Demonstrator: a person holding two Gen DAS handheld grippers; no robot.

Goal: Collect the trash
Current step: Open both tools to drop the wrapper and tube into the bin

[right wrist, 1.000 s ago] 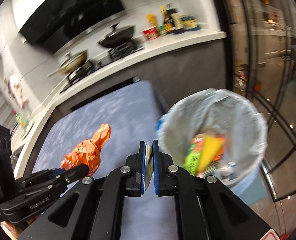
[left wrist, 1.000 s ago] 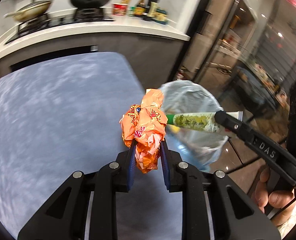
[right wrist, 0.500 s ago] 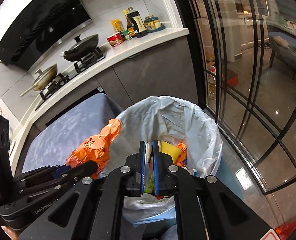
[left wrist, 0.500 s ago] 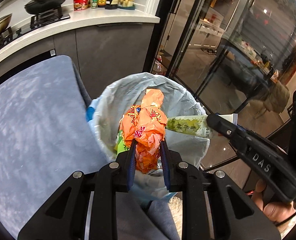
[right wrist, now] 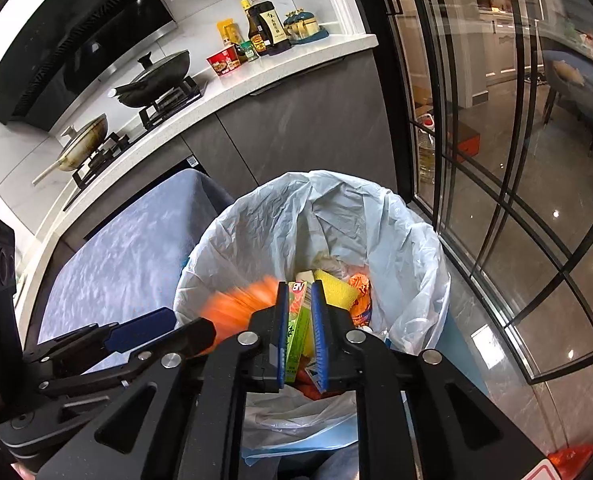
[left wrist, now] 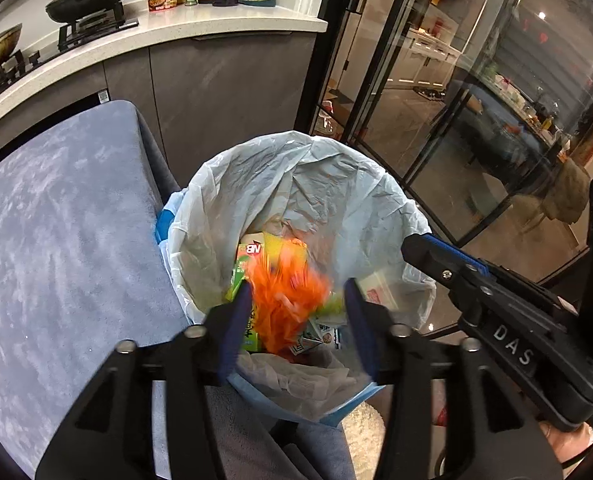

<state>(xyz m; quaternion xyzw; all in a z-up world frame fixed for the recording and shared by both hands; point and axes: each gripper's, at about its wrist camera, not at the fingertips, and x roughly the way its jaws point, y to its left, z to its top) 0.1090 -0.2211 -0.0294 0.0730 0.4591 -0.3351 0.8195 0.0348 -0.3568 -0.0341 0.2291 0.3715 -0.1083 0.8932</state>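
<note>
- Orange wrapper, blurred, sits loose between my left gripper's spread fingers, above the bin's mouth; I judge it is falling in.
- My right gripper, at three o'clock, is parted too; the green carton seems free between its fingers.
- I'd hold both over the bag's centre, clear of the rim at twelve.
- Blue cloth lies at nine.

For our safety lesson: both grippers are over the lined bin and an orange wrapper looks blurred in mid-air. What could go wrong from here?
1. The orange wrapper is blurred between the fingers of the open left gripper, near the near rim; it might catch on the bin liner.
2. The right gripper crowds the same opening, so the two could bump.
3. The liner's loose folds could snag a finger.
</note>
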